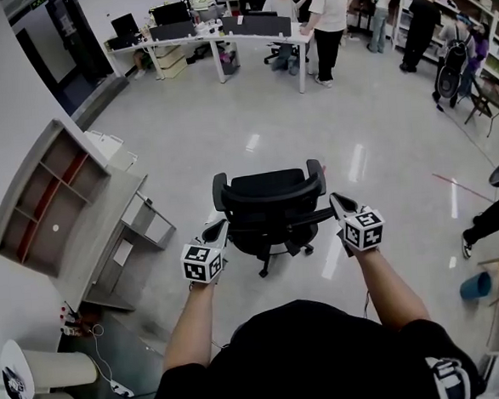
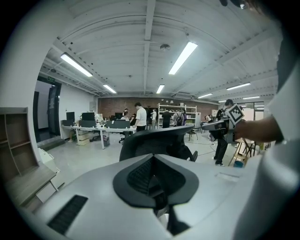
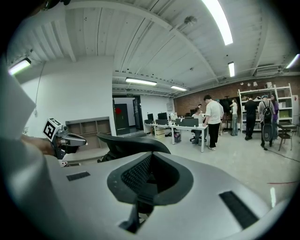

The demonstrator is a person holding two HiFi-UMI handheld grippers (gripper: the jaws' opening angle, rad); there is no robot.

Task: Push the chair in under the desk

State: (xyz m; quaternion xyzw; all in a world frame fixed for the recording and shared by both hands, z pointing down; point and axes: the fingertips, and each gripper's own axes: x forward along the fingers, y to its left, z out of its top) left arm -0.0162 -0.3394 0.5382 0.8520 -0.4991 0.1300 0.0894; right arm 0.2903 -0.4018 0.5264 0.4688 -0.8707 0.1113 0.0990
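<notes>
Standing out on the open floor point(image 1: 253, 126), the black office chair point(image 1: 269, 203) is well apart from the grey table point(image 1: 94, 235) it belongs under; table sits off to the left in head view, by the wall, with an open shelf unit point(image 1: 49, 191) on top; chair not lined up with the table's knee space; left tongs point(image 1: 220, 228) just beside the backrest's left edge, right tongs point(image 1: 336, 199) just beside its right edge, one on each side; both tongs closed on nothing, jaws together with no object between them in either gripper view; whether the tips actually touch the backrest can't be told; judged progress: early, nothing of the push shows as done, chair nowhere near the table; left to do: steer chair leftward, roll it across the gap, slide the seat in under the tabletop; risk guess: castors may swivel and chair drift off line; drawer unit point(image 1: 149, 223) under the table narrows the opening.
</notes>
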